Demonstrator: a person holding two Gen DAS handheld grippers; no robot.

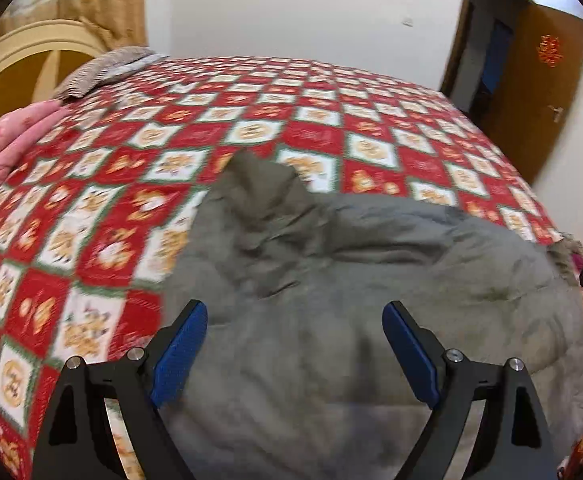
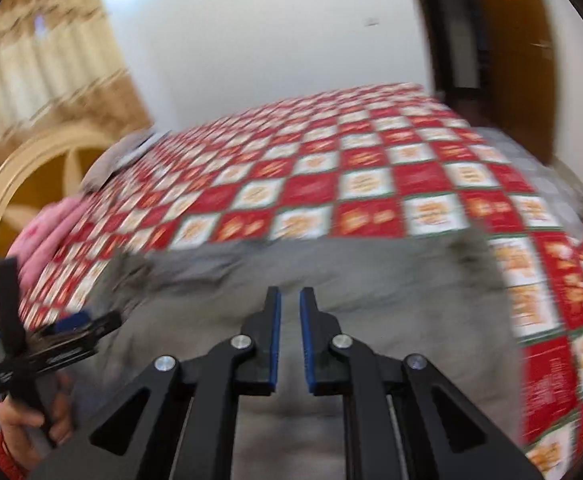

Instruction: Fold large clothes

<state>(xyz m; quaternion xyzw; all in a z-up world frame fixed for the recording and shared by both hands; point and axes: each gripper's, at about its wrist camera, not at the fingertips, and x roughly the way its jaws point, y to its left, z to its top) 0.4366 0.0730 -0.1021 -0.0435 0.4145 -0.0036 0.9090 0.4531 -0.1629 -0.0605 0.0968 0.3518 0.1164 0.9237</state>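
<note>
Grey padded coat (image 1: 331,280) lies bunched on bed (image 1: 131,184), near edge, sleeve end poking toward 12 o'clock. Left hand-held gripper (image 1: 293,344) spread wide above it, empty. Right hand-held gripper (image 2: 290,340) slightly parted, nothing between pads. Step: between folds, likely regrasp. Next: pick sleeve or hem, fold inward.

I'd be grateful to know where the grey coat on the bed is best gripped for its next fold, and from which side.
Probably the raised peak at the far edge of the grey coat: it stands up off the bedspread, so open jaws could come from above and pinch it.
</note>
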